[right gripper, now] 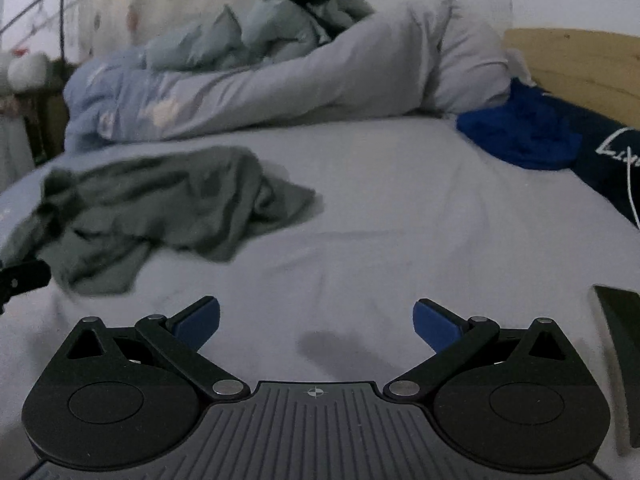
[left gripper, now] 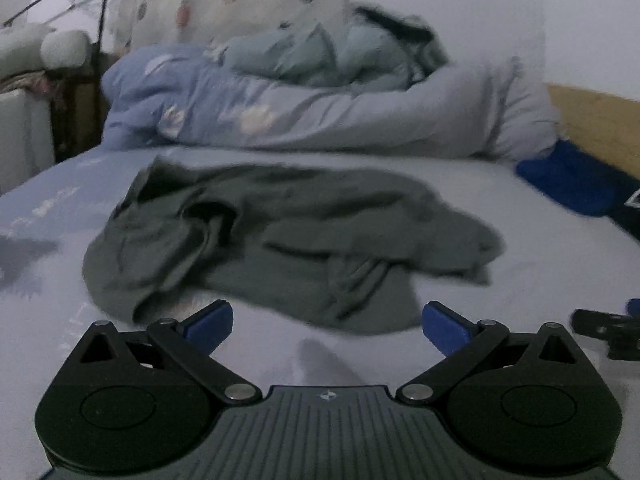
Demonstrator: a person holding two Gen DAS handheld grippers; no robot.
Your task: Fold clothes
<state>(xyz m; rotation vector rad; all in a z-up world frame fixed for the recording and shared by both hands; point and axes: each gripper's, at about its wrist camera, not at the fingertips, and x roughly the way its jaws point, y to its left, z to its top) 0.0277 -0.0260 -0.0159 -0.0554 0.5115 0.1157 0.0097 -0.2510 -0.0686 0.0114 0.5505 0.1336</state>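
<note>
A crumpled dark grey-green garment (left gripper: pixel 272 236) lies in a heap on the pale bed sheet (left gripper: pixel 540 264). My left gripper (left gripper: pixel 327 322) is open just short of the garment's near edge, with nothing between its blue fingertips (left gripper: pixel 208 324). In the right wrist view the same garment (right gripper: pixel 160 208) lies to the left. My right gripper (right gripper: pixel 316 320) stands open over bare sheet (right gripper: pixel 400 240), well to the right of the cloth and holding nothing. A piece of the right gripper (left gripper: pixel 608 330) shows at the right edge of the left wrist view.
A rolled pale blue duvet (right gripper: pixel 280 80) with a padded jacket (left gripper: pixel 312 56) on it fills the back of the bed. A bright blue cloth (right gripper: pixel 520 136) and a dark navy item (right gripper: pixel 608 168) lie at the right by the wooden headboard (right gripper: pixel 580 68). A dark flat object (right gripper: pixel 624 344) lies near right.
</note>
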